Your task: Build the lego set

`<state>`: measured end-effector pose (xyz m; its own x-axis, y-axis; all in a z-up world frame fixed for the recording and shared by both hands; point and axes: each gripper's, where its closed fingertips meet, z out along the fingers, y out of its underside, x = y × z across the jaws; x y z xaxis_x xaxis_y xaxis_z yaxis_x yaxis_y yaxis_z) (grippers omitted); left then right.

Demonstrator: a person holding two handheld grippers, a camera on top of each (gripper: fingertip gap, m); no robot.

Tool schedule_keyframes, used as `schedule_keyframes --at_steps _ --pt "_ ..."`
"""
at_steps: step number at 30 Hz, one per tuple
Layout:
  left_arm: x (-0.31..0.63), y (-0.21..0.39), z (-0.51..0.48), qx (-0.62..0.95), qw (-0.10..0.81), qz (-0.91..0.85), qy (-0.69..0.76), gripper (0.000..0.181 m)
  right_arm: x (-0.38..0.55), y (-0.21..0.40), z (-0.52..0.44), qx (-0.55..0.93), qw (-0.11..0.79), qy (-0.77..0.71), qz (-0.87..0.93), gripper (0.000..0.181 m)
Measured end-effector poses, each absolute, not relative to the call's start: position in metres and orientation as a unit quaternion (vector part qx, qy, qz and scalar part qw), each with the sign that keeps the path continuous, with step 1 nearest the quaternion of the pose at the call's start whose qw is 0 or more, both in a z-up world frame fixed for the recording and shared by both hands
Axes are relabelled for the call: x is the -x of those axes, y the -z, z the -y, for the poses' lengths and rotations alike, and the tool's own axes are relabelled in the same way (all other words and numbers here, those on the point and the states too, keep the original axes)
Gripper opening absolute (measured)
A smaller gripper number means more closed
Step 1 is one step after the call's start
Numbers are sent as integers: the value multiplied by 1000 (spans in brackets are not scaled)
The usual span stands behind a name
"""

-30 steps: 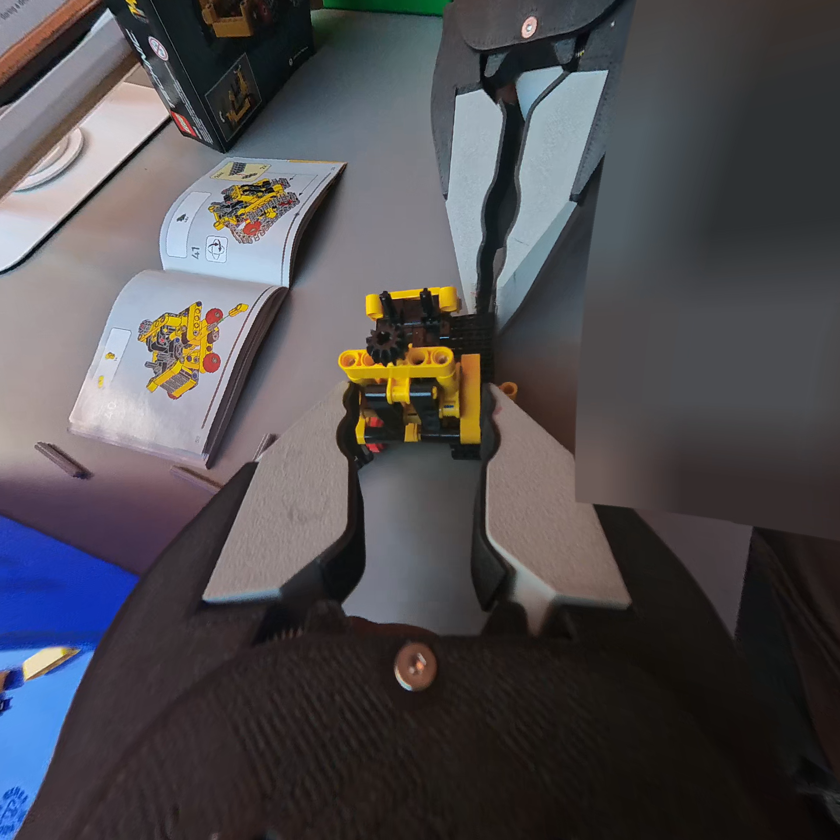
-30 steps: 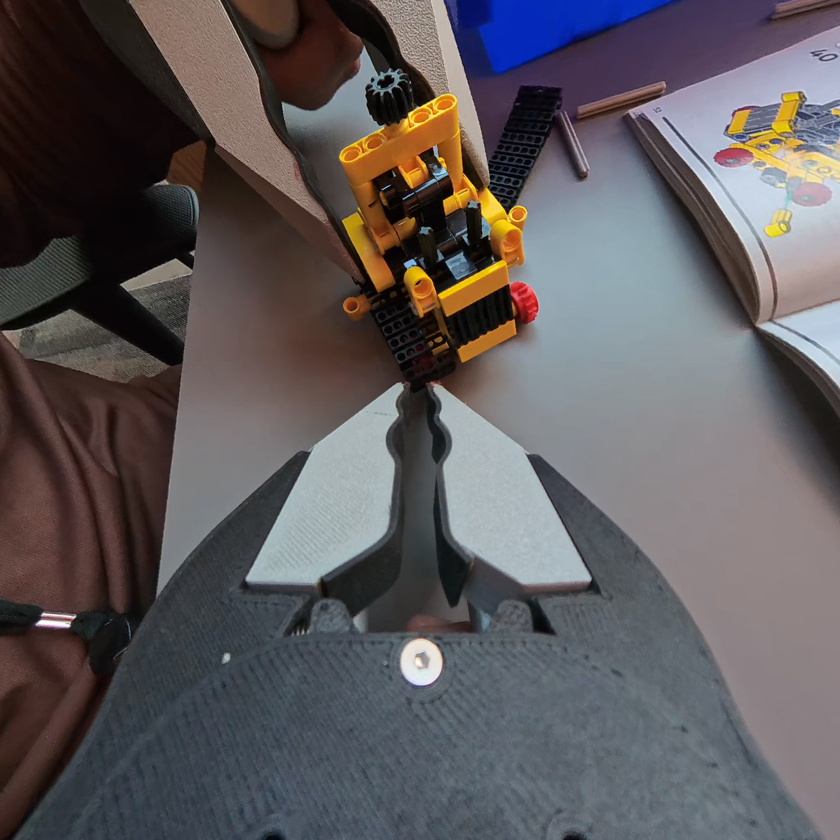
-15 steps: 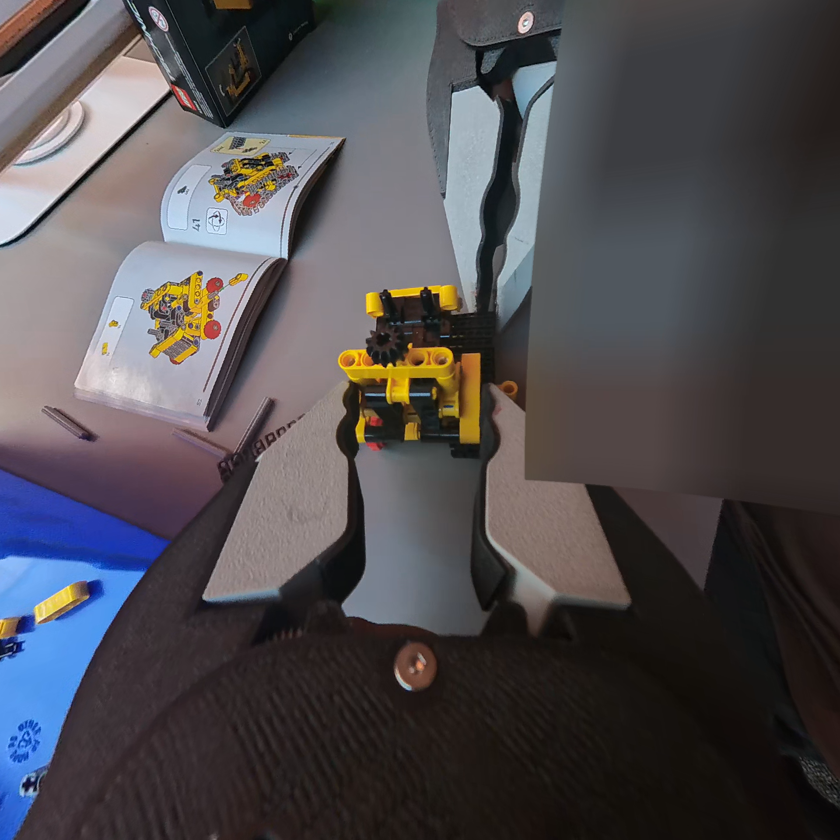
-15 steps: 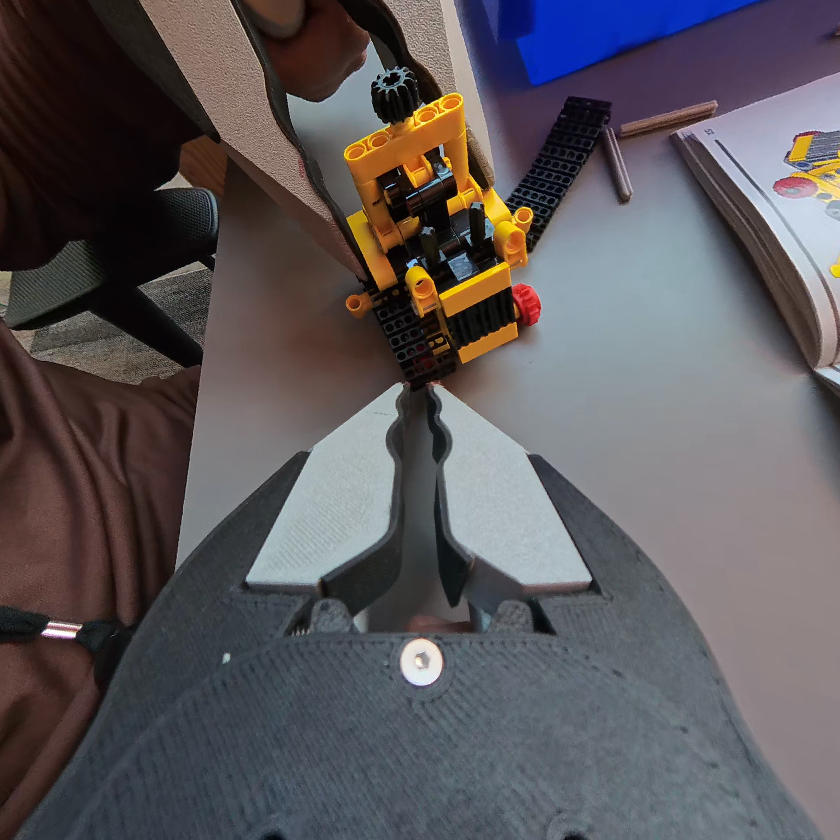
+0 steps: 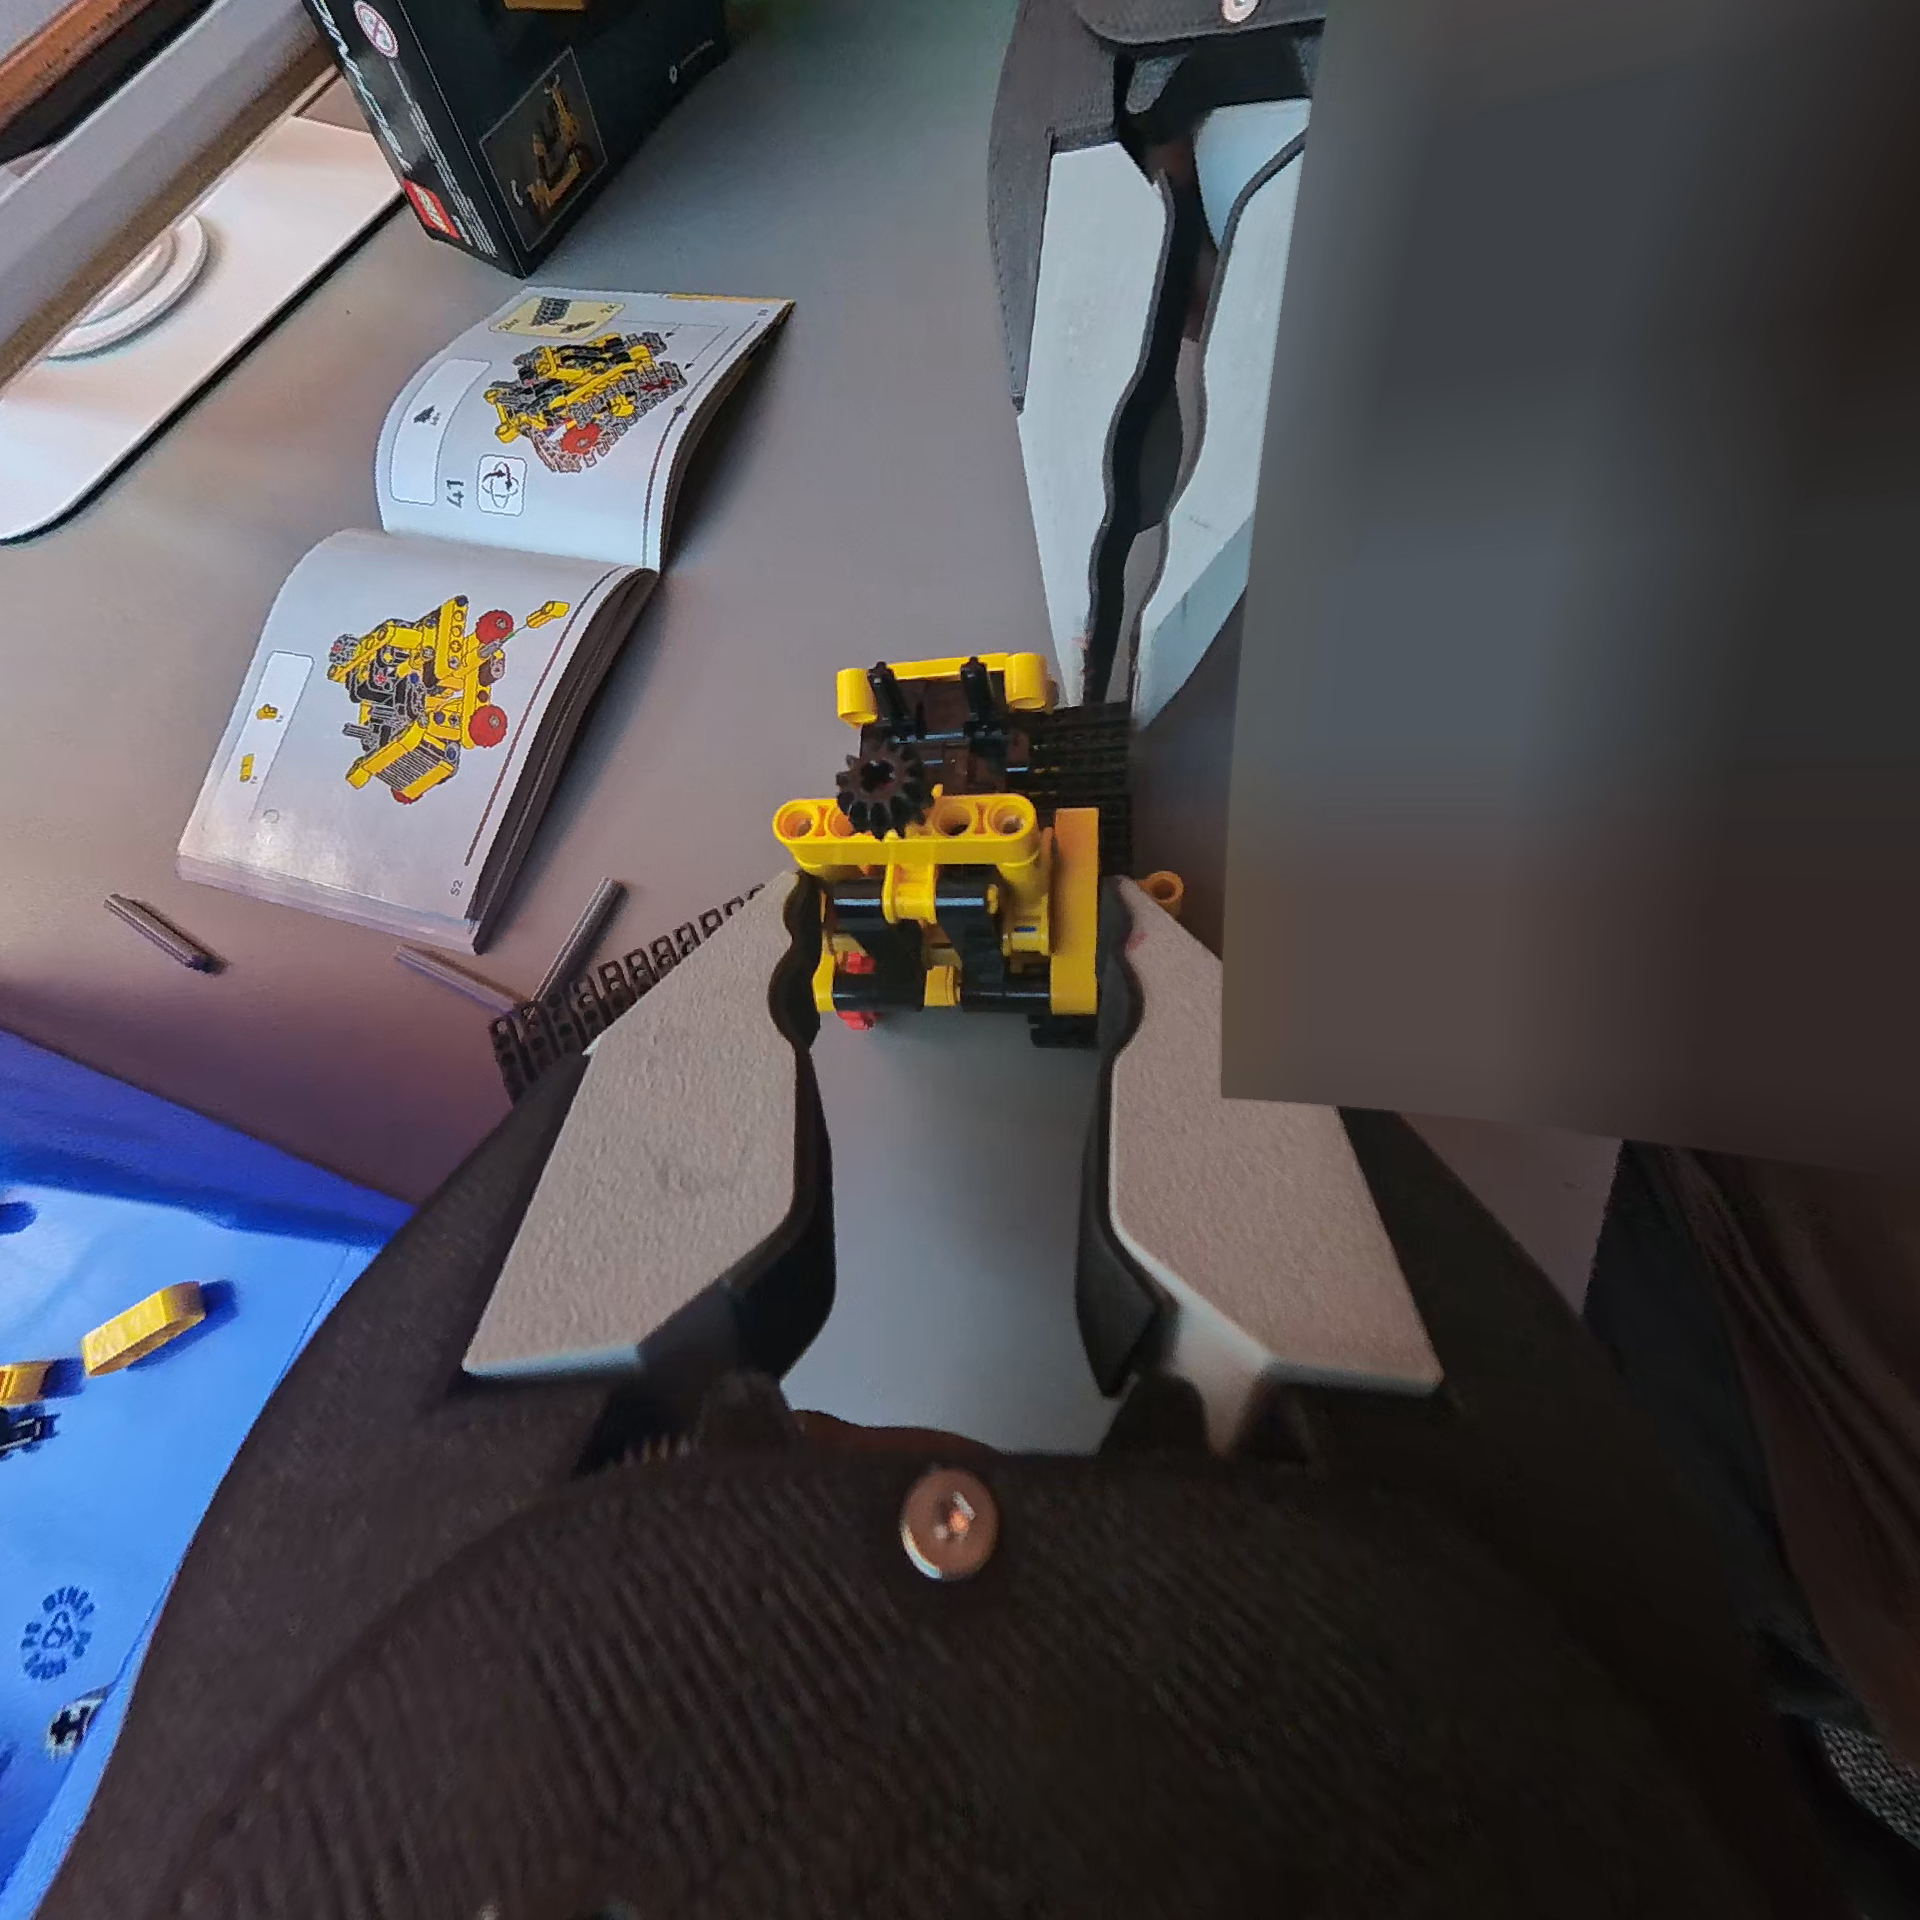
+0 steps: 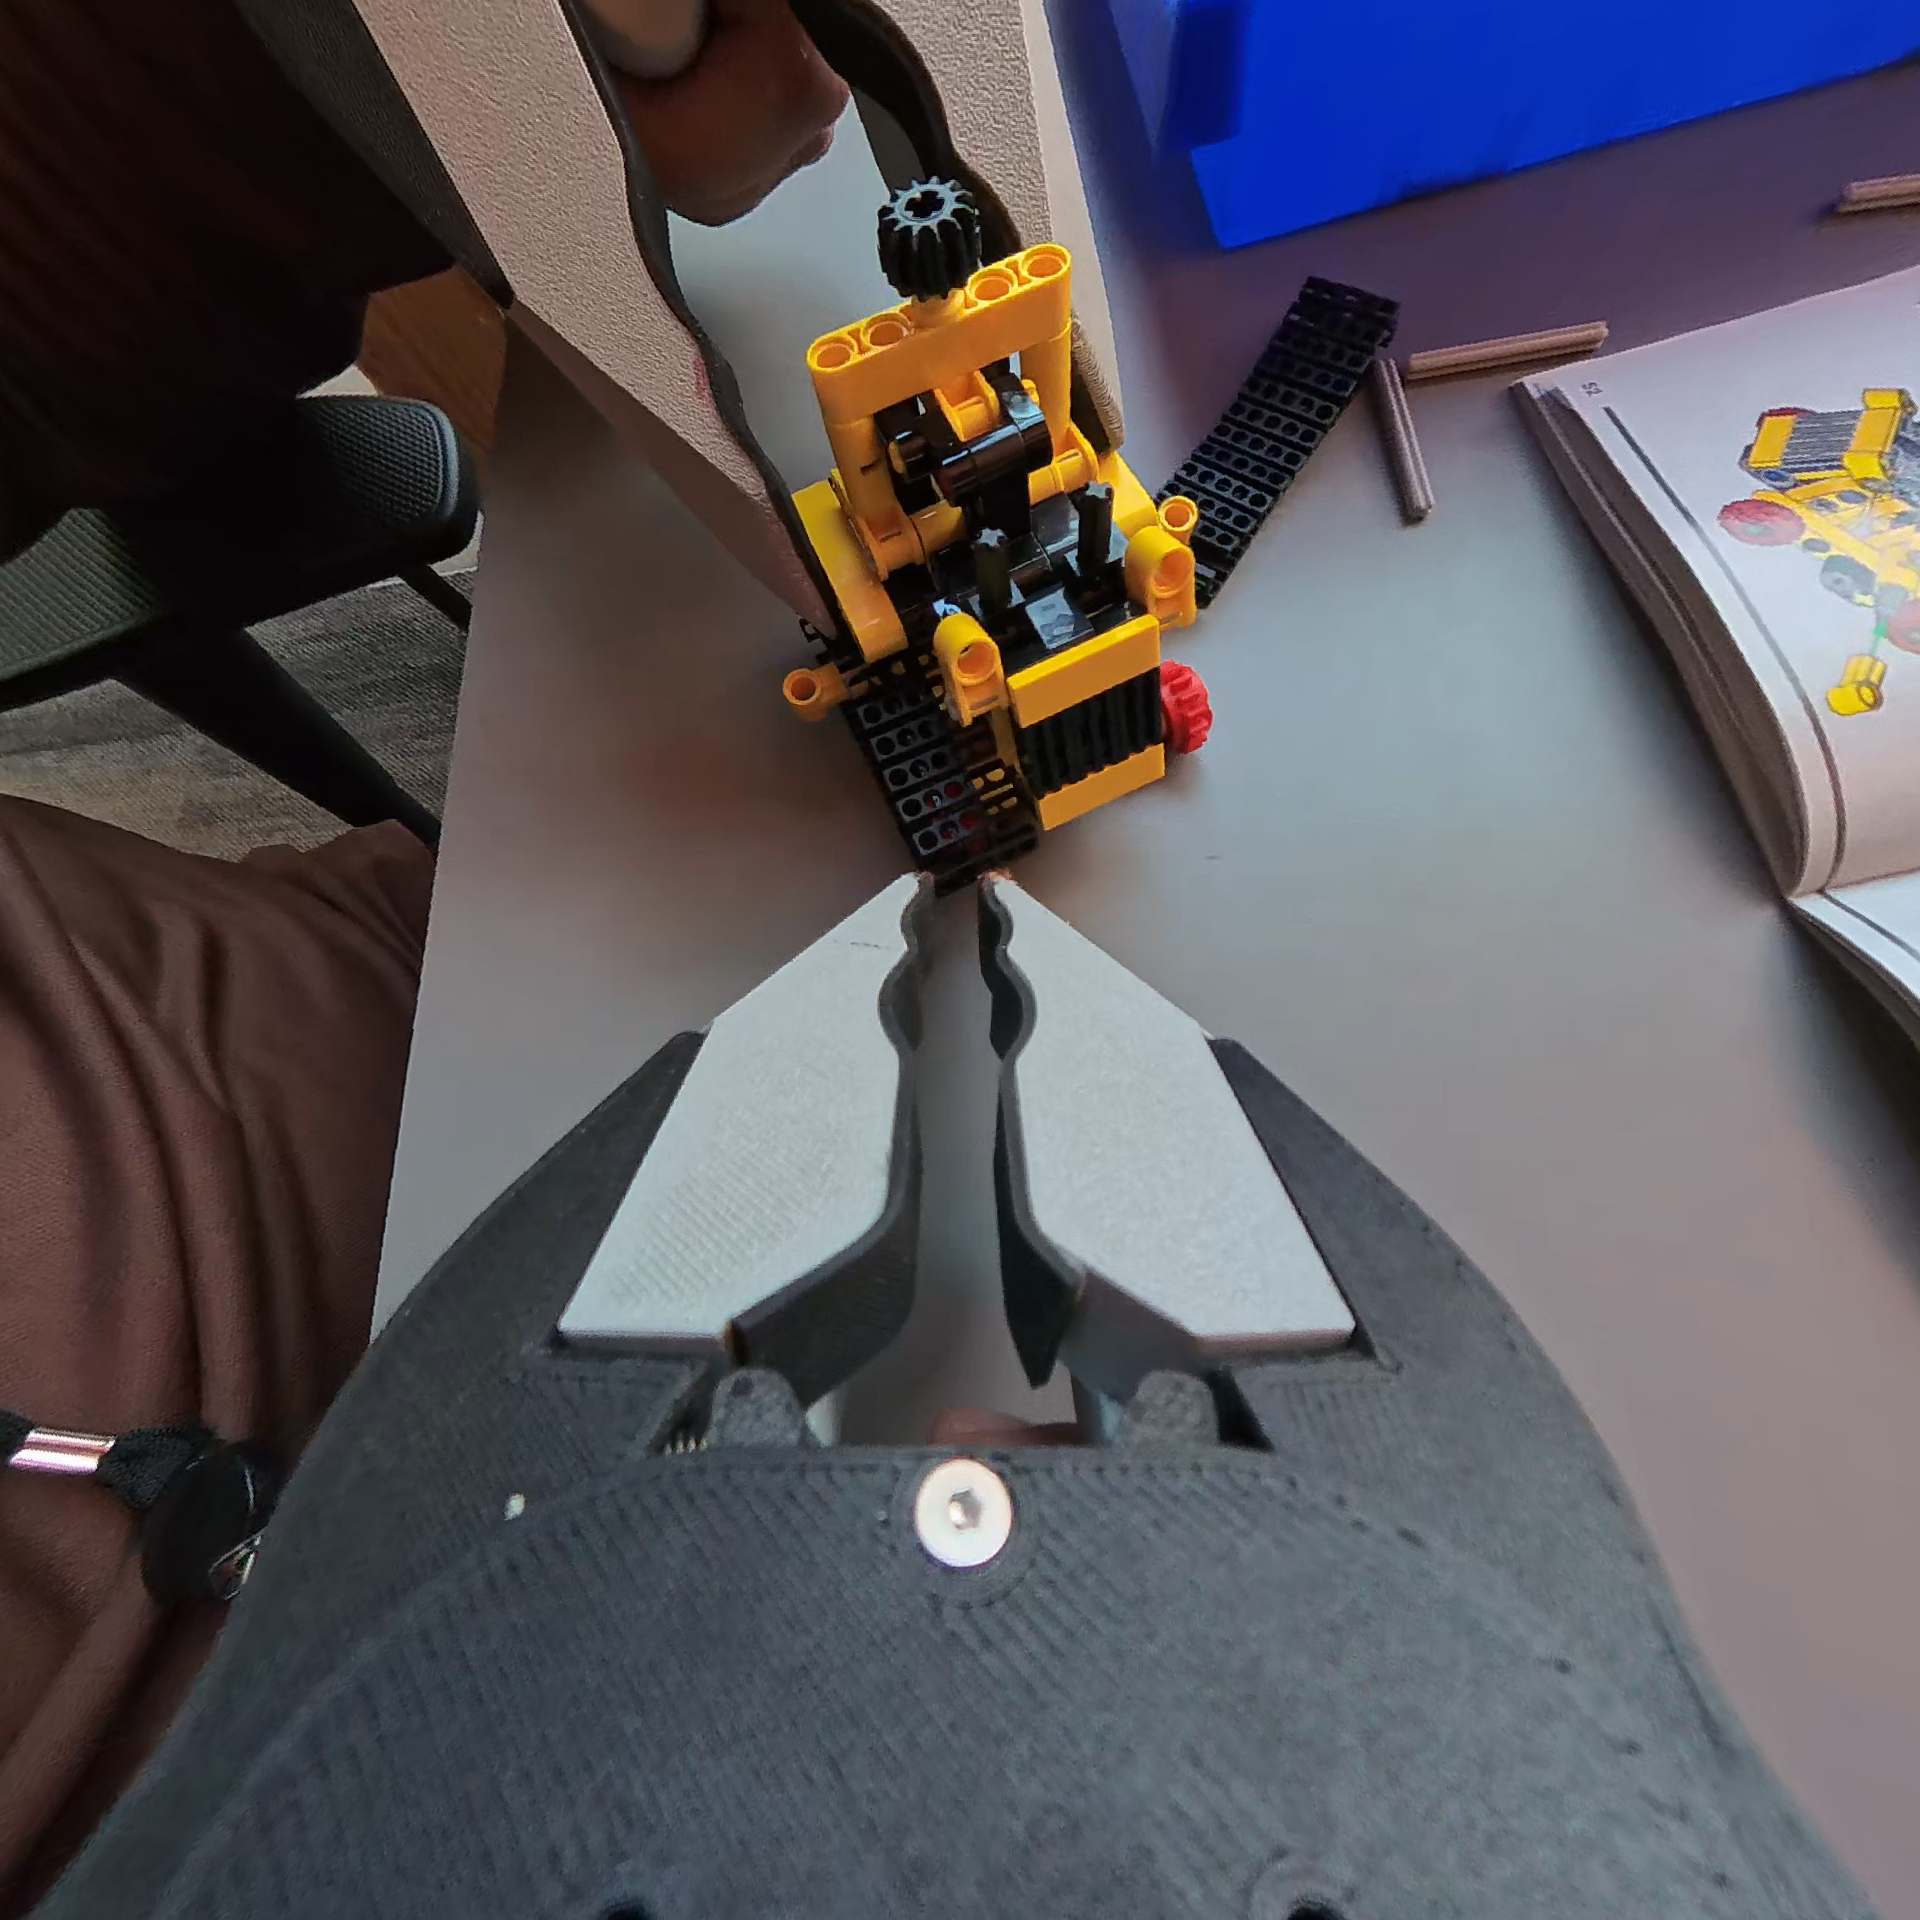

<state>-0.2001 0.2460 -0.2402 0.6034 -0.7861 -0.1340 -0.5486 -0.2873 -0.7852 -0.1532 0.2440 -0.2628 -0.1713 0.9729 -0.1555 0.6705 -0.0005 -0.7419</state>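
Grey desk (image 5: pixel 883 260): my left claw (image 5: pixel 951 935) clamps the yellow bulldozer model (image 5: pixel 940 862); right claw (image 6: pixel 951 883) pinches its black track (image 6: pixel 940 769).

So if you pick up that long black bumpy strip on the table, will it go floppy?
Probably floppy: the loose black linked track strip looks made of many small hinged links. It likely weighs little, being thin plastic full of holes. It should not roll, since it lies flat.
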Motion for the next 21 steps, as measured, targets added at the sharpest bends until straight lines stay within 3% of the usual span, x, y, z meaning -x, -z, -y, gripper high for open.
schedule_keyframes --at_steps 13,21 --pt "205 240 -240 792 421 -420 143 51 157 258 -239 601 221 -357 680 5" --pt "204 239 -240 788 432 -416 141 52 154 260 -239 599 218 -360 681 15"
